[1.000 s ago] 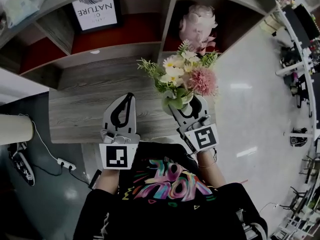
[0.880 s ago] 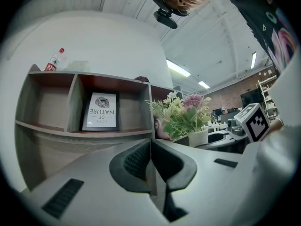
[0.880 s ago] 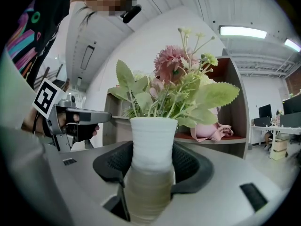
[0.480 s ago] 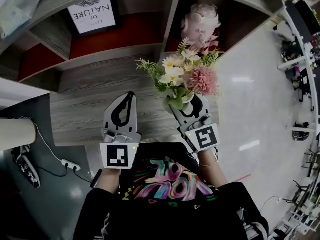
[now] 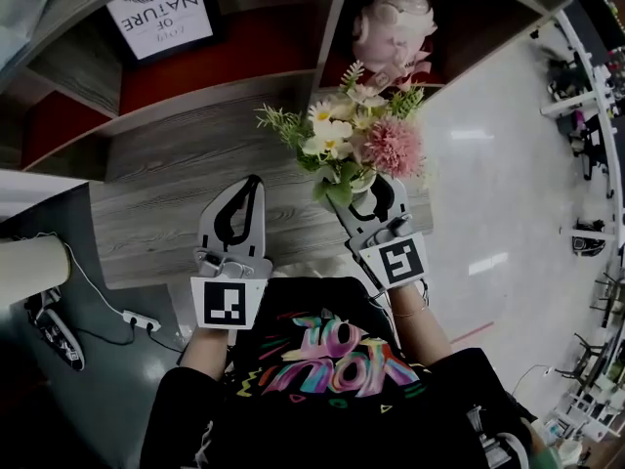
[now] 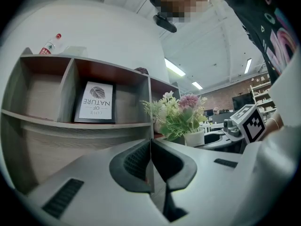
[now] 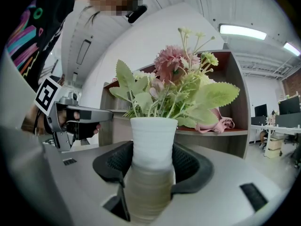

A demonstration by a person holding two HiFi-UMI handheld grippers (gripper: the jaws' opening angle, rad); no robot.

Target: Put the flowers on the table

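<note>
Where the black shirt with its bright lettering (image 5: pixel 327 355) fills the bottom of the head view, both of the person's hands reach forward with a tool each, side by side and held level. On the left, the left gripper (image 5: pixel 254 186) has its jaws pressed together with nothing between them; its own view shows the dark pads (image 6: pixel 136 161) meeting along one line. Just beside it, the right gripper (image 5: pixel 372 188) pinches a white pot (image 7: pixel 153 140), the ribbed pads hugging the pot on both sides with the pot upright. Out of the pot rise the flowers (image 5: pixel 356 135): white daisies, green sprigs and a shaggy pink bloom. From above, the bunch sits over the right end of the grey wood-grain table (image 5: pixel 166 203), near its front edge; whether the pot's foot touches the tabletop cannot be told, since the jaws and leaves cover it. Behind the table stands an open shelf unit (image 5: pixel 327 27) with red-backed compartments. A framed print reading NATURE (image 5: pixel 161 13) leans in the left one, and a pale pink flower (image 5: pixel 391 32) sits in the right one, directly beyond the bunch. To the right spreads a glossy light floor (image 5: pixel 488 184).
</note>
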